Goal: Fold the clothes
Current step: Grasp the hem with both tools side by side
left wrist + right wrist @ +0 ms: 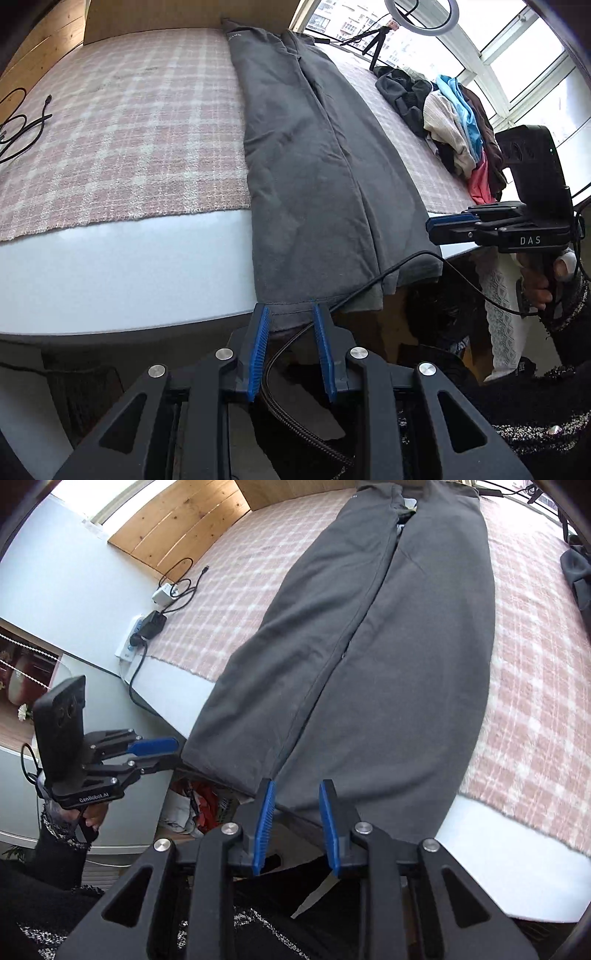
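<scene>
Dark grey trousers lie folded lengthwise, leg on leg, on a bed with a pink plaid blanket. Their hems hang over the near edge of the white mattress. My left gripper stands open right at the hem, and its blue pads do not press the cloth. In the right wrist view the trousers run away from me. My right gripper is open at the hem edge of the same end. Each gripper also shows side-on in the other view, the right gripper and the left gripper, each held by a hand.
A pile of mixed clothes sits at the bed's far right by the window. A ring light on a small tripod stands behind it. Loose cables and a power strip with a charger lie along the left edge. A black cable crosses the hem.
</scene>
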A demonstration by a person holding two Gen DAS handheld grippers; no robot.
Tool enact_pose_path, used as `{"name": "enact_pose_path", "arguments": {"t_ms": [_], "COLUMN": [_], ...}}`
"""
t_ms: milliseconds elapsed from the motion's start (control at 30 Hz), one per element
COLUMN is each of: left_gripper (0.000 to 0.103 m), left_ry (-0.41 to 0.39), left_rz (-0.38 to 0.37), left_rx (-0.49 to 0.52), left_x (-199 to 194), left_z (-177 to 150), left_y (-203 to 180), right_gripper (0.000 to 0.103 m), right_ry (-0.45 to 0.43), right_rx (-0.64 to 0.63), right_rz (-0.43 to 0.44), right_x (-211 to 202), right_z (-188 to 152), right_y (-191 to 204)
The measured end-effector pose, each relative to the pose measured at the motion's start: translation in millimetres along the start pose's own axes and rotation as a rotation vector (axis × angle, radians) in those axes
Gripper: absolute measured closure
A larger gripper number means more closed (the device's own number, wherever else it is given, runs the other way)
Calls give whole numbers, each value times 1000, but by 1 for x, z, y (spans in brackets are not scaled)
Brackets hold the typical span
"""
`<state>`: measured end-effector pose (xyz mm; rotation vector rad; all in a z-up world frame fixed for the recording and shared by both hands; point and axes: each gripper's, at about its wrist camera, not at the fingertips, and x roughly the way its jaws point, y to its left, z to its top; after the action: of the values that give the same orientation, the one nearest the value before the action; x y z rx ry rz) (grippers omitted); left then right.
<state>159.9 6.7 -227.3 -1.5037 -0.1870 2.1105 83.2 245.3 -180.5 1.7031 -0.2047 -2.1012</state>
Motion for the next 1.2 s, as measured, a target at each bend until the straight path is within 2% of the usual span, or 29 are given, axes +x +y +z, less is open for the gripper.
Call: {"name": "enact_pose_path", "arguments": {"t_ms": [67,100,200,300,433,633,800,867,933,967,1000,1033,1067,1133,1200], "left_gripper": [78,75,73,73,73,73,73,76,96,98,98,98,98,99,99], "left_ry": [3,-2,-4,5,27,60,58,54,48,47,47,45,38,25,8], "left_rz": [-9,-11,-49,-95,-116,-63,-36,-27,-19,-21,-29,-39,-58,-97,-171], "left_rx": [23,21,7,17,83,131,141,141,138,133,130,125,114,89,43], "left_x": [-7,-13,-18,1,39,76,83,83,84,84,83,82,80,75,67], "left_z": [-4,-7,-10,-4,20,37,39,40,40,40,40,40,41,42,44], "left_y": [-2,-3,-9,-28,-67,-93,-100,-101,-101,-101,-100,-100,-100,-99,-99], "right_gripper": [78,78,78,76,76,76,76,76,76,76,79,92,97,98,99], "right_ry": [15,17,-13,-55,-50,-45,-41,-45,-48,-51,-54,-56,-58,-66,-81], "right_rx": [-5,3,103,161,134,63,9,-8,-28,-45,-65,-83,-95,-99,-80], "right_rz": [-78,-109,-126,-152,-200,-218,-231,-229,-225,-231,-238,-243,-244,-222,-187], "right_x": [-7,-11,-31,-36,-18,-8,1,3,3,3,4,4,3,-3,-14], "right_z": [-23,-34,-53,-60,-55,-55,-57,-58,-59,-60,-61,-61,-62,-62,-62], "right_y": [-3,-6,-30,-47,-45,-40,-37,-35,-33,-32,-30,-28,-27,-29,-35]}}
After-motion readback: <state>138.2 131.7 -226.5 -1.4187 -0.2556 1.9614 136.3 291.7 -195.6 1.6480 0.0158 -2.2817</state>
